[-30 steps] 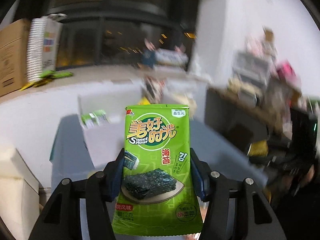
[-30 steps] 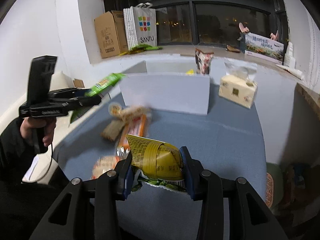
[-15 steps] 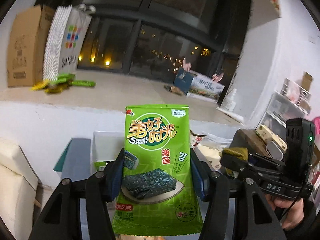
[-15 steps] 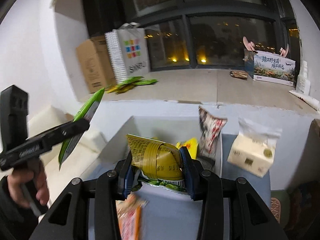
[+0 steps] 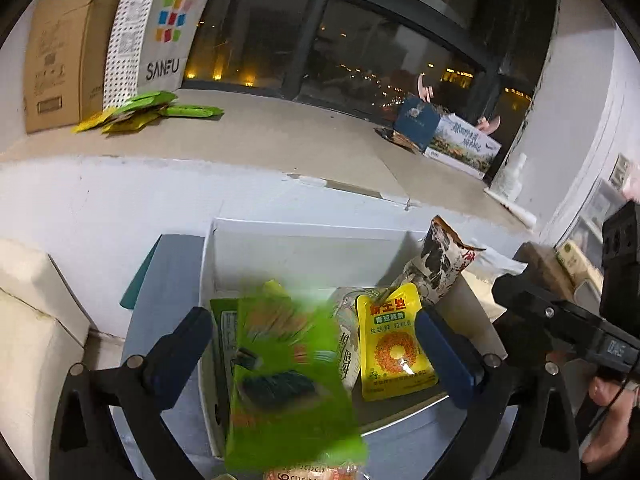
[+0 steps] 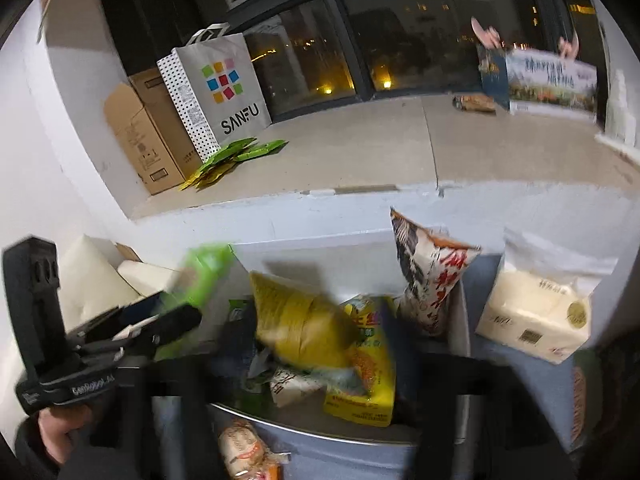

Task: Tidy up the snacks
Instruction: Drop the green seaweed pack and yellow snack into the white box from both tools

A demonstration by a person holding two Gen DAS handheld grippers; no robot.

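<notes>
A white open box [image 5: 304, 236] on the grey-blue table holds several snack packs. My left gripper [image 5: 316, 344] is open above its near left part. The green seaweed pack [image 5: 280, 376] is free of the fingers, blurred, dropping into the box. A yellow bean pack [image 5: 394, 344] lies in the box. In the right wrist view my right gripper [image 6: 320, 376] is open and blurred over the box [image 6: 456, 312]. The gold-yellow snack bag [image 6: 300, 324] is loose, falling onto the packs. The left gripper [image 6: 132, 332] shows at left there.
A tall cow-print bag [image 6: 428, 276] leans at the box's right wall. A tissue pack [image 6: 532, 320] lies right of the box. A snack pack [image 6: 240, 448] lies on the table before the box. A cardboard carton [image 5: 56, 44], a SANFU bag [image 5: 160, 28] and green packs [image 5: 136, 110] sit on the sill.
Both grippers have opened over the white box. The green seaweed pack has left my left gripper and the gold-yellow bag has left my right gripper. Both are dropping in.
</notes>
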